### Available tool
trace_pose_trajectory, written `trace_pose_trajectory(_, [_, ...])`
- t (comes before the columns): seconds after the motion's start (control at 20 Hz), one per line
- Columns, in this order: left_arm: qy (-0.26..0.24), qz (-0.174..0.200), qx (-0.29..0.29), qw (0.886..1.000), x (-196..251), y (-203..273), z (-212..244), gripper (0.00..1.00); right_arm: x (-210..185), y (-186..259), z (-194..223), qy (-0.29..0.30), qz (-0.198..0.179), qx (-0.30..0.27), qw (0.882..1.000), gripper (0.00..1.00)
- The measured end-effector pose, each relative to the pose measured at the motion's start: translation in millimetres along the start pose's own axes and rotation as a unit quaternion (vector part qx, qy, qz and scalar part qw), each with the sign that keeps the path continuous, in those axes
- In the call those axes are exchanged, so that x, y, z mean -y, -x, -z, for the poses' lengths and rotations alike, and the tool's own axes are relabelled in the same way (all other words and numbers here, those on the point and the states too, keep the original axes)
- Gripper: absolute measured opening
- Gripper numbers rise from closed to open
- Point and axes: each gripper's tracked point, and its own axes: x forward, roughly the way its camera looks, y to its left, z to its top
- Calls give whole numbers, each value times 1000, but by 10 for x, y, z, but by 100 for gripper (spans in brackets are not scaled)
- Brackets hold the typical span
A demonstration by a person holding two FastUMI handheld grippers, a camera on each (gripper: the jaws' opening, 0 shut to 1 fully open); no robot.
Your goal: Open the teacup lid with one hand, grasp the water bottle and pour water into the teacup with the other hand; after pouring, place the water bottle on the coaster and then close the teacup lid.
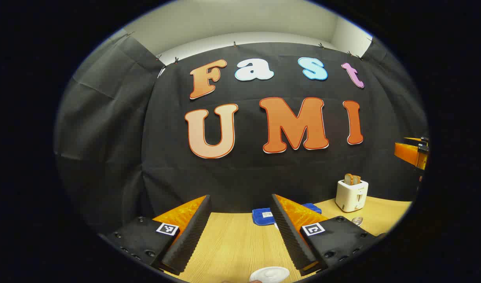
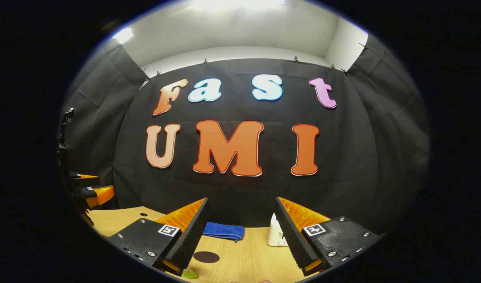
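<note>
Teacup lid (image 1: 269,274) lies just below the left gripper (image 1: 240,220); both grippers gape empty.

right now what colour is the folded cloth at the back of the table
Blue; the folded cloth shows best in the right gripper view.

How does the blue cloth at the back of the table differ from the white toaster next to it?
The folded blue cloth lies flat and low on the light wooden table; the white boxy toaster stands upright and taller. The cloth is soft fabric with a small white tag; the toaster is a hard shell with a slice of bread sticking out of its top. Both sit near the table's back edge, against the black booth wall.
</note>
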Motion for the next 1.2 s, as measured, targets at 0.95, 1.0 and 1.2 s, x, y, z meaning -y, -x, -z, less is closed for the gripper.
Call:
trace_pose_trajectory(0.95, [9,-16,10,1000,-94,61,-43,98,-154,4,-145,-1,-27,10,1000,100])
trace_pose_trajectory(1.0, [11,-15,6,1000,-90,63,-4,98,-173,18,-106,-1,-29,7,1000,99])
trace_pose_trajectory(1.2, [12,-6,-7,1000,-48,88,205,98,-320,72,65,-13,-53,-7,998,98])
